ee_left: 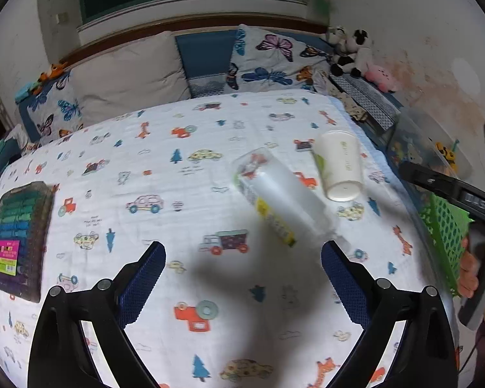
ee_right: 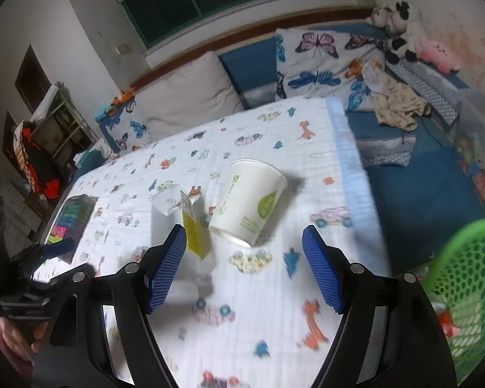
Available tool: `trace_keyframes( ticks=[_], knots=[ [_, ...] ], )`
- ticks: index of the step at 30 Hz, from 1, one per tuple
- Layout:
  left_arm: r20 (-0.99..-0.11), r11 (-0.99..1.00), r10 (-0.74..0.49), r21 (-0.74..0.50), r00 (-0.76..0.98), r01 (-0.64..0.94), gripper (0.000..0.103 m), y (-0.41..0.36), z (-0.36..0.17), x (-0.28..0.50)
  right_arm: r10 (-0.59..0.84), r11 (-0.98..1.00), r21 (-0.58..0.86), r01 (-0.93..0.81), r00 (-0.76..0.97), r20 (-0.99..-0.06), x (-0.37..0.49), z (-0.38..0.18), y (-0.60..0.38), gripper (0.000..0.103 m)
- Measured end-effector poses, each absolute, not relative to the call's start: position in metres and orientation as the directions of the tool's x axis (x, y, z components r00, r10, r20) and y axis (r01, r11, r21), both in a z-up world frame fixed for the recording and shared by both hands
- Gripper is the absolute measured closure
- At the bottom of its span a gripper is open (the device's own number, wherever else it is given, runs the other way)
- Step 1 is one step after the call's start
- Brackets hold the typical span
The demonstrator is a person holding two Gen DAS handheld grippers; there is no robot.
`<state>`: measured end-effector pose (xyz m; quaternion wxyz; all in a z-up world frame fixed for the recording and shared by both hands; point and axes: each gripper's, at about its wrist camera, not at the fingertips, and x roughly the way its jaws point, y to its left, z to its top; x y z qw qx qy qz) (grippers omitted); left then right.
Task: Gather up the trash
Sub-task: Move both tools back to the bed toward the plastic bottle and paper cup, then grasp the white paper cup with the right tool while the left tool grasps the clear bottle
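I find both grippers over the bed (ee_left: 210, 349), which is covered by a white quilt printed with cars and giraffes. The left gripper (ee_left: 242, 278) has its jaws released and wide apart, nothing between them. The right gripper (ee_right: 244, 268) likewise stands released and empty.

Two pieces of trash lie on the quilt. The clear plastic bottle (ee_left: 281, 197) with a yellow label rests on its side, just ahead of the left jaws and a little to their right; its long axis runs diagonally, base at far left, neck at near right. From the right wrist view the bottle (ee_right: 177, 226) sits ahead at the left, partly behind the left-hand pad. The white paper cup (ee_left: 339, 165) lies tipped over just to the right of the bottle, base towards me; in the right wrist view the cup (ee_right: 252, 200) is directly ahead.

The green mesh basket (ee_right: 462, 284) stands off the bed's right edge, nearer the right gripper. In my judgement the bottle falls to the left gripper, the cup to the right.
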<state>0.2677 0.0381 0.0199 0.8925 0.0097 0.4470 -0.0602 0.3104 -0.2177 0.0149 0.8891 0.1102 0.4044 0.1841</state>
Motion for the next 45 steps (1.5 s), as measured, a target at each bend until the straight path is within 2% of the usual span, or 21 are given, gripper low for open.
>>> trace_keyframes(
  ticks=[17, 19, 23, 31, 45],
  knots=[
    [-0.822, 0.992, -0.123, -0.121, 0.556, 0.041, 0.009, 0.063, 0.001, 0.305, 0.525, 0.833, 0.538, -0.131, 0.494, -0.693, 0.389, -0.042, -0.2, 0.029],
    [-0.825, 0.99, -0.131, -0.134, 0.549, 0.036, 0.009, 0.06, -0.001, 0.31, 0.546, 0.818, 0.562, -0.122, 0.47, -0.693, 0.392, -0.049, -0.201, 0.039],
    [-0.831, 0.986, -0.153, -0.164, 0.535, 0.029, 0.009, 0.051, -0.005, 0.32, 0.563, 0.803, 0.582, -0.125, 0.478, -0.675, 0.386, -0.045, -0.208, 0.039],
    [-0.842, 0.98, -0.176, -0.197, 0.509, 0.014, 0.009, 0.029, -0.012, 0.341, 0.52, 0.836, 0.523, -0.166, 0.541, -0.66, 0.358, -0.019, -0.226, 0.04],
    [-0.89, 0.973, -0.169, -0.22, 0.423, -0.075, 0.009, 0.002, -0.036, 0.38, 0.353, 0.933, 0.296, -0.206, 0.694, -0.627, 0.274, 0.014, -0.278, 0.04]
  ],
)
